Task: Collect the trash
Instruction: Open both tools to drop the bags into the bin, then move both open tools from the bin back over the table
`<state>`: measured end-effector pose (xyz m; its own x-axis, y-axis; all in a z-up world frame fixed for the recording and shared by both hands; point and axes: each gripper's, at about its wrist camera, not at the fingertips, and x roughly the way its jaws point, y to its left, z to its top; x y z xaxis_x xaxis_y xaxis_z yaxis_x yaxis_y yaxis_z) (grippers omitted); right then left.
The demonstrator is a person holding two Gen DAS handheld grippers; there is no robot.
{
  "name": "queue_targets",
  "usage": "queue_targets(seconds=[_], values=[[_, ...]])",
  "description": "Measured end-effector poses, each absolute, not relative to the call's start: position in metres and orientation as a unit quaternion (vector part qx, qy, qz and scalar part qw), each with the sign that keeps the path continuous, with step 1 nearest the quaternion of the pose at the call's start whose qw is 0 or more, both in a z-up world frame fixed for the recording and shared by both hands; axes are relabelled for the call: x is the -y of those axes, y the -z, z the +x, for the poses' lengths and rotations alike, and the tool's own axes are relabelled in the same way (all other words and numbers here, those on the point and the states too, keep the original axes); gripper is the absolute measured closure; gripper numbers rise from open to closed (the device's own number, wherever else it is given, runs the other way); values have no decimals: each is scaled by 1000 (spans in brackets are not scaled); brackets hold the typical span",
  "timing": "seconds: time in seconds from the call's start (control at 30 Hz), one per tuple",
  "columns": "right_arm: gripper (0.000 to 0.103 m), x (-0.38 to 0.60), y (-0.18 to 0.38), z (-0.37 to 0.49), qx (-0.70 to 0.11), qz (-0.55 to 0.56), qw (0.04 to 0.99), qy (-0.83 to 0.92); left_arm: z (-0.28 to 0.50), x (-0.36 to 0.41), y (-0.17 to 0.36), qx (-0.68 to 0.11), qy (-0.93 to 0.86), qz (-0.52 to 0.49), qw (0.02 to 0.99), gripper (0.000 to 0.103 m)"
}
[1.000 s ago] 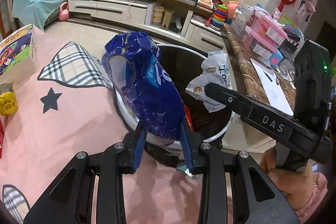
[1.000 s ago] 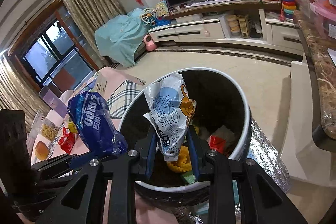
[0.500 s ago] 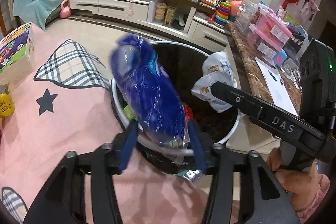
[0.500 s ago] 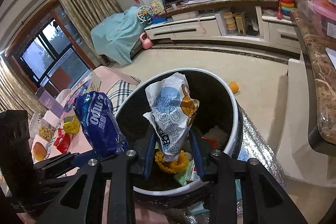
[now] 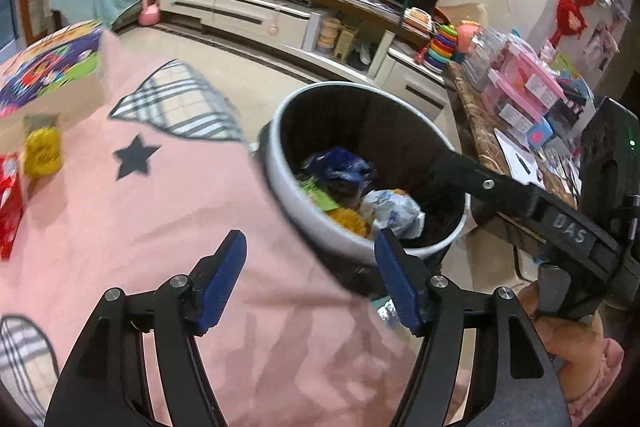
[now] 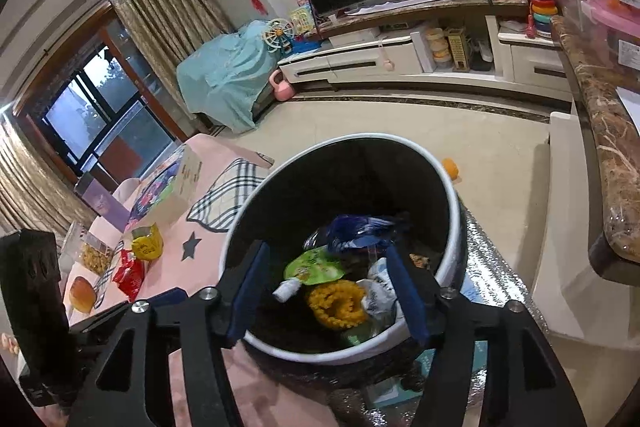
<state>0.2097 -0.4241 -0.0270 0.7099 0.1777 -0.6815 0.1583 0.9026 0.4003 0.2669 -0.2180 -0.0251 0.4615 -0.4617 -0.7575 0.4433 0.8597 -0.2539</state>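
A round bin (image 5: 316,223) with a white rim and black inside stands beside the pink-covered table (image 5: 160,219). Inside it lie the blue snack bag (image 5: 340,167) and the white printed bag (image 5: 394,211), among a yellow ring-shaped piece and a green pouch. My left gripper (image 5: 310,267) hovers over the table edge next to the rim, its jaws opening with nothing between them. My right gripper (image 6: 326,287) hangs over the bin (image 6: 452,195), its jaws opening too, empty. Below it rest the blue bag (image 6: 360,229) and the white bag (image 6: 380,291).
More packets lie on the table: a yellow bag (image 5: 42,151), a red packet (image 5: 10,203), a colourful box (image 5: 48,67), and a bun (image 6: 82,293). A marble counter (image 6: 612,147) with pink boxes runs on the right. A TV stand (image 6: 400,55) is beyond.
Both grippers let go: the blue bag dropped from the left one and the white bag from the right one into the bin. The left gripper shifted left, toward the table.
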Motion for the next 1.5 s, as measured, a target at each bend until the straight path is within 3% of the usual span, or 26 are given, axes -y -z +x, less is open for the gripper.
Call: queue_targets(seconds=[0.17, 0.5, 1.5], values=[[23, 405, 23, 203, -375, 216, 901, -21, 257, 187, 33, -452, 241, -37, 858, 35], [15, 369, 22, 191, -376, 208, 902, -43, 230, 128, 41, -447, 194, -77, 870, 35], [12, 250, 41, 182, -406, 152, 893, -123, 188, 15, 51, -419, 71, -114, 898, 34]])
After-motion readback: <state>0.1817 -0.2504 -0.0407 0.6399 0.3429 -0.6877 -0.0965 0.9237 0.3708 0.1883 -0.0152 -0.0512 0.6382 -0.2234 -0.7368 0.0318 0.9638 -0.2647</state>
